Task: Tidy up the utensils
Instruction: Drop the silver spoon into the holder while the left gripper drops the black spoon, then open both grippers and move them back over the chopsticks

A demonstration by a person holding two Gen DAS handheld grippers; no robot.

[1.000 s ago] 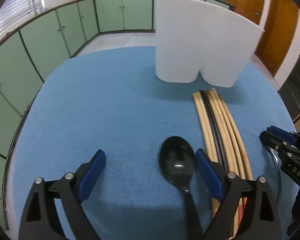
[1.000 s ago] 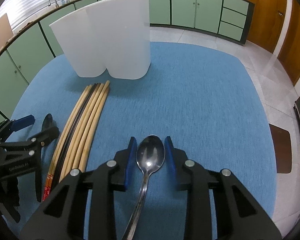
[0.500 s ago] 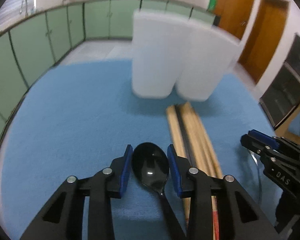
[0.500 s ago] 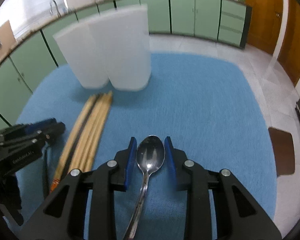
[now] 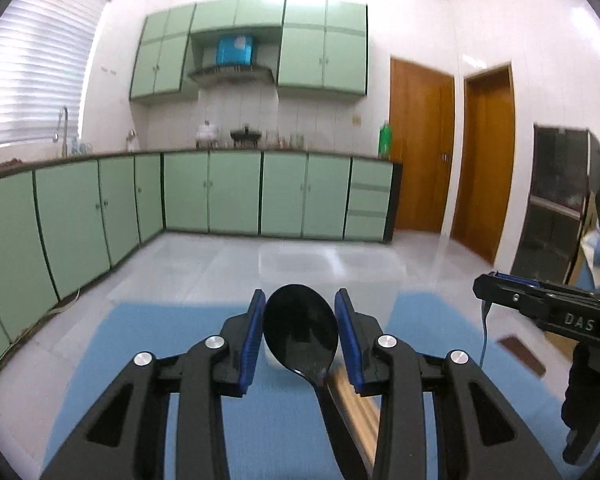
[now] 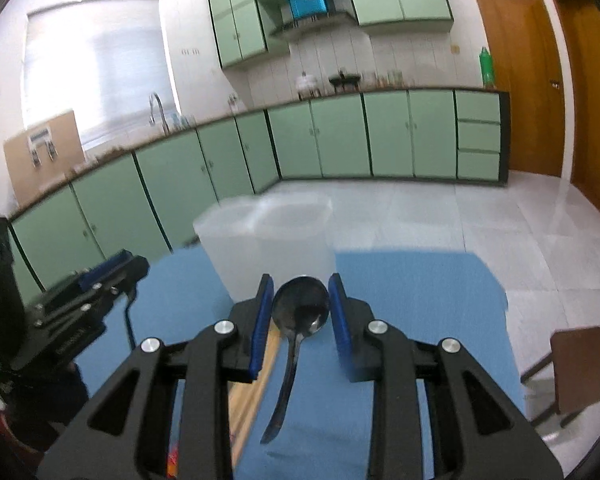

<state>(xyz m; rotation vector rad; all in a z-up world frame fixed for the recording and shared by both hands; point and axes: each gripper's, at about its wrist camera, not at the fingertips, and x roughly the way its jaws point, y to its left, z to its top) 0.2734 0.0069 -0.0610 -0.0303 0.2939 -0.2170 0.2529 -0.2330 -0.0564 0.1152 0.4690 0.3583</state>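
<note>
My left gripper (image 5: 300,322) is shut on the bowl of a black spoon (image 5: 300,330), held above the blue tablecloth (image 5: 148,344). My right gripper (image 6: 300,306) is shut on the bowl of a metal spoon (image 6: 298,316), its handle hanging down toward the cloth. A translucent white two-compartment holder (image 5: 332,268) stands just beyond both grippers; it shows as the holder (image 6: 268,248) in the right wrist view. Wooden chopsticks (image 5: 360,412) lie on the cloth below, partly hidden by the fingers; the chopsticks (image 6: 252,392) also show in the right view.
The right gripper (image 5: 548,314) appears at the right edge of the left view, the left gripper (image 6: 84,300) at the left of the right view. Green kitchen cabinets (image 6: 340,140), tiled floor and wooden doors (image 5: 420,152) lie beyond the table. A brown stool (image 6: 576,372) stands right of the table.
The left gripper closed on the black spoon. Both grippers rose off the cloth with their spoons and tilted up, so the views now look across the kitchen over the holder's rim.
</note>
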